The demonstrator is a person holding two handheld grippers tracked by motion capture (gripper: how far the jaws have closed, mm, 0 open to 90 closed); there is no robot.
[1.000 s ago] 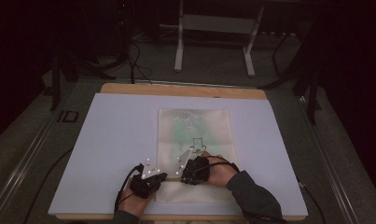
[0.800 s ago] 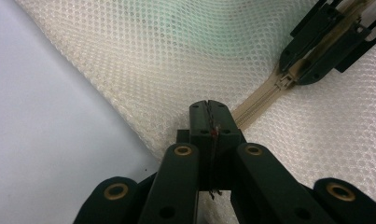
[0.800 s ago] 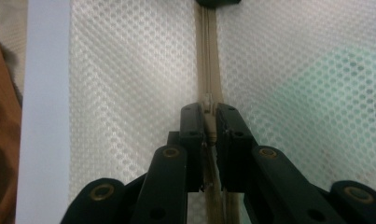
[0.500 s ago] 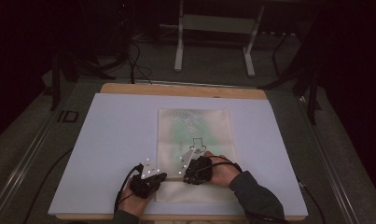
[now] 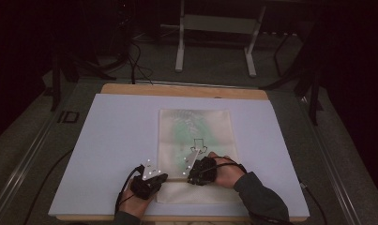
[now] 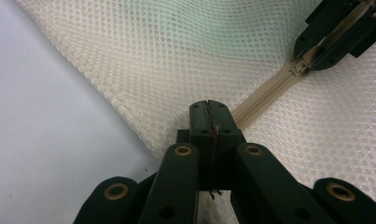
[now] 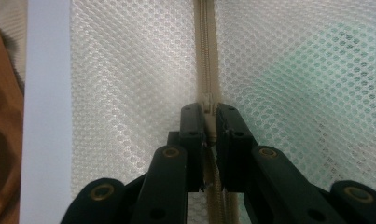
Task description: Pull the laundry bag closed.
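high view: a cream mesh laundry bag lies flat on a white sheet over a wooden table, w/ something green inside. both grippers sit at its near end; left gripper at the bag's left edge, right gripper a bit further along the zip line.

left gripper view: jaws closed tight, pinching the mesh edge right at the end of the beige zipper. the right gripper's jaws show top right, on the slider.

right gripper view: right gripper jaws clamped on the zipper slider, zip teeth running straight ahead.

to do it well, i'd judge: keep the left pinch firm as an anchor so the tape stays taut, pull the slider straight along the teeth, low to the bag.

around: metal stand legs and cables on the floor beyond, well apart. likely snag: loose mesh catching in the slider.
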